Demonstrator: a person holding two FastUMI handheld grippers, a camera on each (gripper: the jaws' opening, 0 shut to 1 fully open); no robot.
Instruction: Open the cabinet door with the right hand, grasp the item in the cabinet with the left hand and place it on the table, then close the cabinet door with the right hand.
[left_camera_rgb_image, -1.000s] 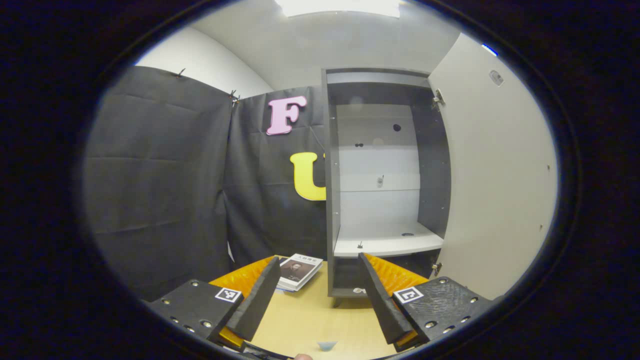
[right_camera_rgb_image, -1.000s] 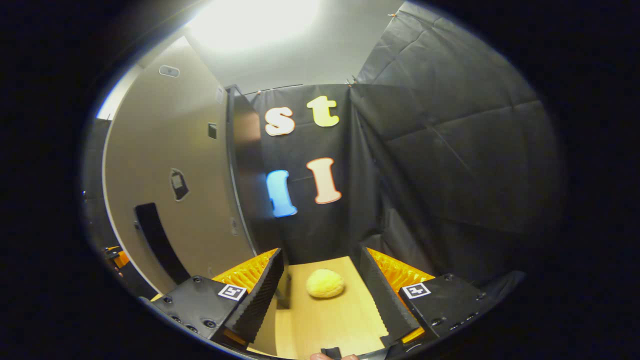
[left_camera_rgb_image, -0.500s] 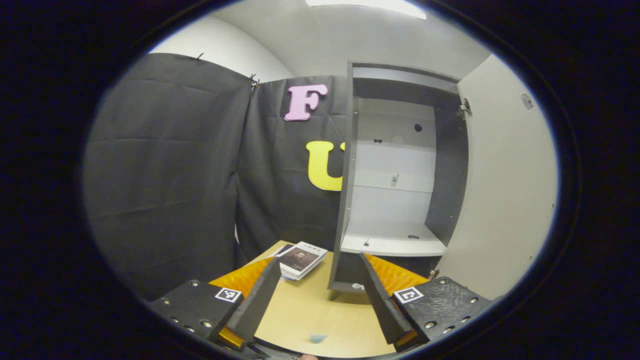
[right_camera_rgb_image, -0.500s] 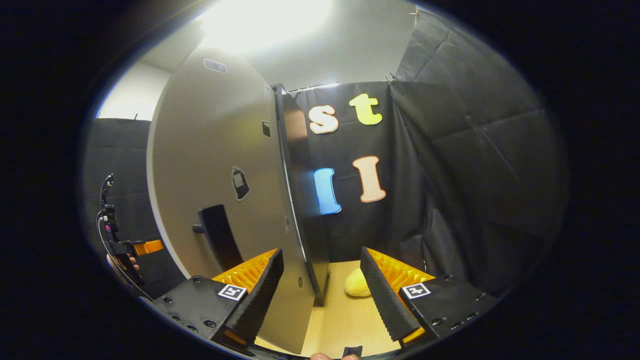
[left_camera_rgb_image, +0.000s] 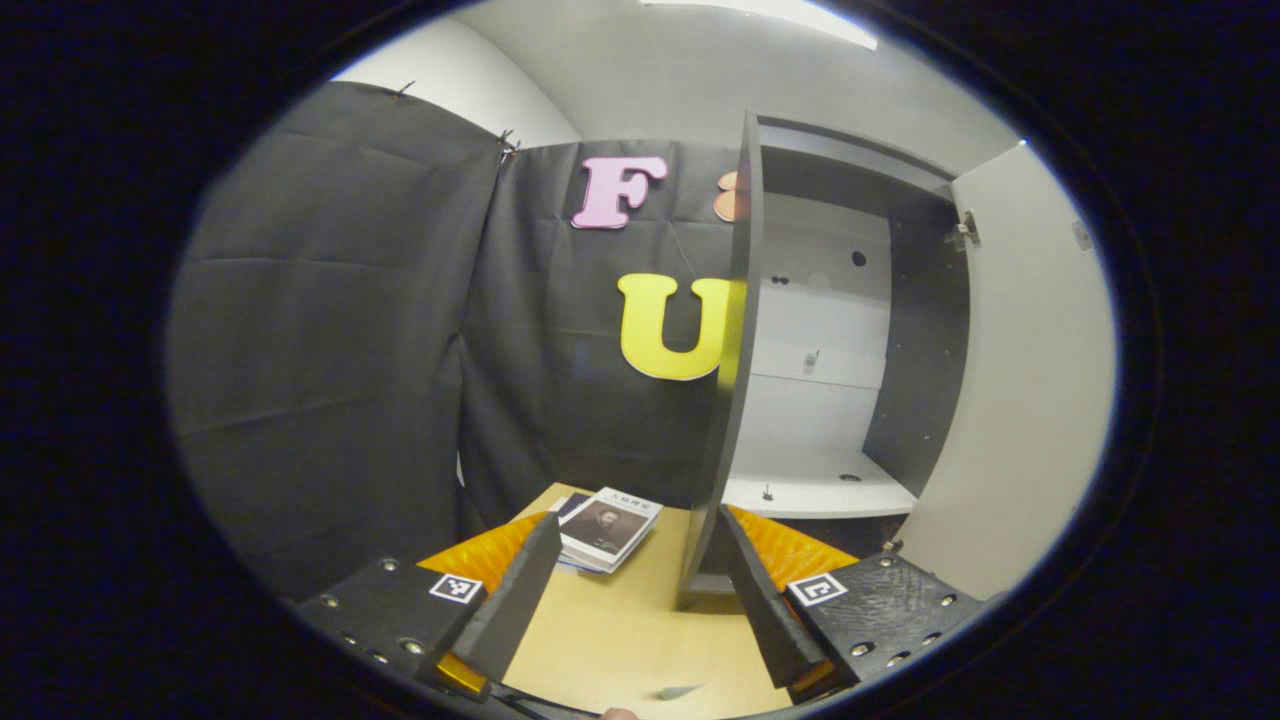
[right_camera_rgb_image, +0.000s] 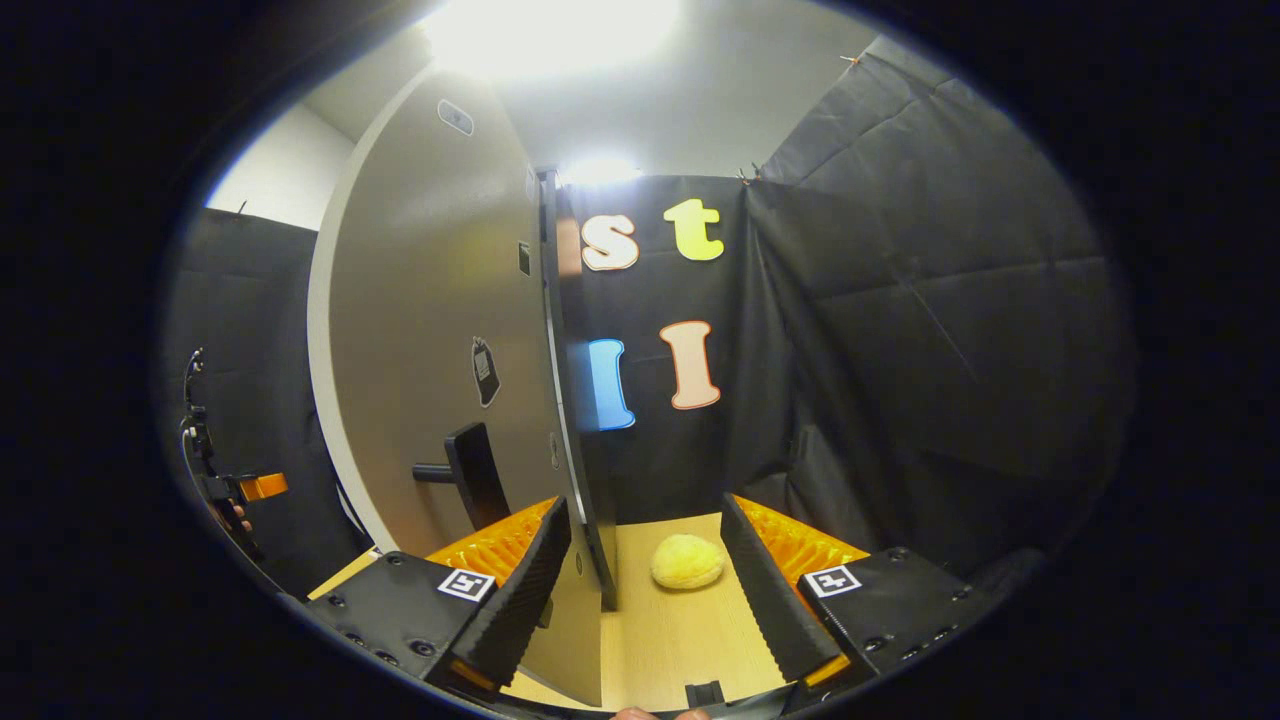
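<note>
The grey cabinet (left_camera_rgb_image: 745, 330) stands on the wooden table (left_camera_rgb_image: 620, 640), its door (left_camera_rgb_image: 1020, 400) swung wide to the right. Its white shelf (left_camera_rgb_image: 820, 490) is bare. A book (left_camera_rgb_image: 610, 525) lies on the table left of the cabinet. My left gripper (left_camera_rgb_image: 636, 517) is open over the table, holding nothing. In the right gripper view I face the door's outer side (right_camera_rgb_image: 430, 330) with its black handle (right_camera_rgb_image: 475, 485). The door's free edge (right_camera_rgb_image: 578, 420) stands between the open fingers of my right gripper (right_camera_rgb_image: 642, 502), close to the left one. A yellow lumpy ball (right_camera_rgb_image: 687, 562) rests on the table beyond.
Black cloth walls close in the table behind and on both sides. The left gripper (right_camera_rgb_image: 235, 490), held in a hand, shows far left past the door in the right gripper view. Bare tabletop (right_camera_rgb_image: 680, 640) lies between the door and the right cloth wall.
The right gripper view has swung, bringing the door's edge and handle from the far left to its fingers. The left gripper has drawn away leftward; the cabinet slid right in its view.
</note>
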